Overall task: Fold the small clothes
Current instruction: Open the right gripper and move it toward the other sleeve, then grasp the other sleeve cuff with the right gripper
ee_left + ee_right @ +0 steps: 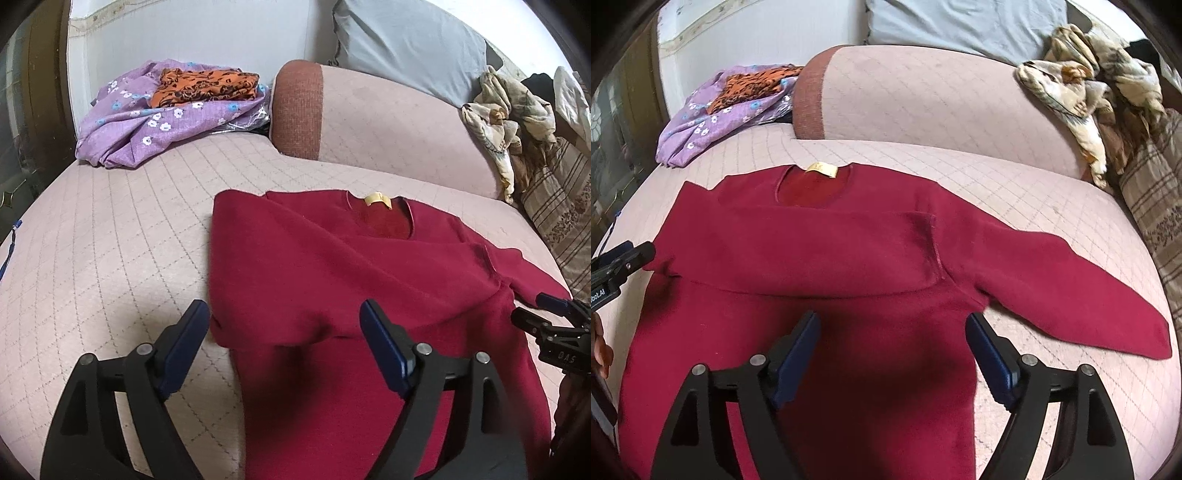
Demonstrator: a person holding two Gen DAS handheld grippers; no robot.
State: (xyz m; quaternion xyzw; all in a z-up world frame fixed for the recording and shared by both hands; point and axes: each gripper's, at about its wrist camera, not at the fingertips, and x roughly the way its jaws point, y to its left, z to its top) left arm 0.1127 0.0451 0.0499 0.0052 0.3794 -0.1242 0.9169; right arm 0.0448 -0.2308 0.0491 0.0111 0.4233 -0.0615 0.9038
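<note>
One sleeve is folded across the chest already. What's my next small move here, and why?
Probably take the right hand-held gripper to the cuff of the outstretched right sleeve and pinch it. That sleeve lies flat on the quilted cover, unfolded, while the other sleeve is already laid across the red sweater. Both grippers are open and hold nothing.

The red sweater (820, 258) runs off the bottom edge in both views, so its hem is out of sight, and in the left wrist view its far sleeve passes behind the right gripper (543, 314), whose tips alone show at the picture's edge. The left gripper (631, 254) is likewise cut by the right wrist view's edge. The writing on the yellow neck label (822, 169) is too small to read. The grey pillow (406, 40) is cropped at the top
</note>
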